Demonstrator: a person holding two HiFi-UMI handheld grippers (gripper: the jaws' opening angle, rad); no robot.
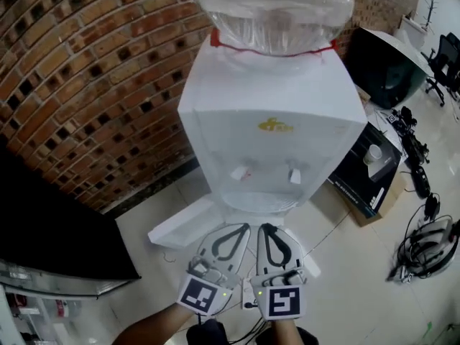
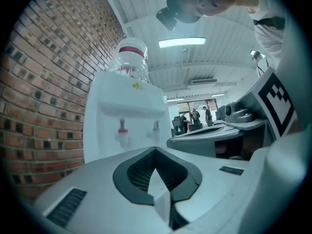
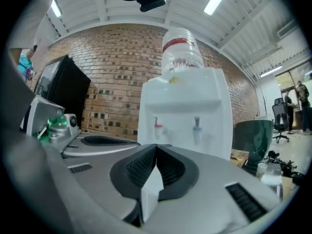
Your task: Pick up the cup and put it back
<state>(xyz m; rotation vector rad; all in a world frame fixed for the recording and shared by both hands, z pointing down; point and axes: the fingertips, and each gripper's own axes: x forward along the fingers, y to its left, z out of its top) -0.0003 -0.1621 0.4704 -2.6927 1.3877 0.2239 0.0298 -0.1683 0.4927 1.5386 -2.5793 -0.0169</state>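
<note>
Both claws, left gripper (image 1: 242,228) & right gripper (image 1: 265,228), are closed tight w/ nothing between, side by side before the water dispenser (image 1: 273,121). Only cup (image 1: 373,153) I see stands on a black box (image 1: 356,178), well apart to the right. Risk, I think: jaws opened too late push it over, or too hard a squeeze crushes it.

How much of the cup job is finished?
Done: I cannot tell. A white cup stands on a black box right of the water dispenser, so it was either put back or never lifted. In hand: nothing; the left gripper and right gripper are both shut and empty, side by side before the dispenser. Left: if untouched, picking it up and returning it.
</note>
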